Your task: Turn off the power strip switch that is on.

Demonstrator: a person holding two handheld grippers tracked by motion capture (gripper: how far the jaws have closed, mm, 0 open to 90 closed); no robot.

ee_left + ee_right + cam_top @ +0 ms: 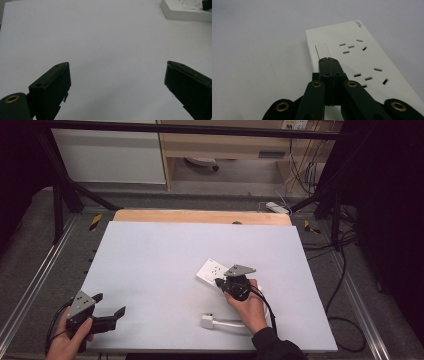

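Observation:
A white power strip [210, 269] lies on the white mat, right of centre. In the right gripper view the power strip [364, 60] shows several socket holes and a flat rocker switch [321, 50] at its near left. My right gripper [329, 60] is shut with nothing between its jaws, and its joined tips rest at the near end of that switch; whether they press it I cannot tell. From above, my right gripper [220, 282] sits at the strip's near edge, held by a hand. My left gripper [109, 304] stands open and empty at the front left corner.
A white plug [207, 321] with its white cable lies near the front edge, under the right forearm. The mat [160, 255] covers a wooden table [200, 216]. The left gripper [117, 82] looks across bare mat toward the power strip [185, 13].

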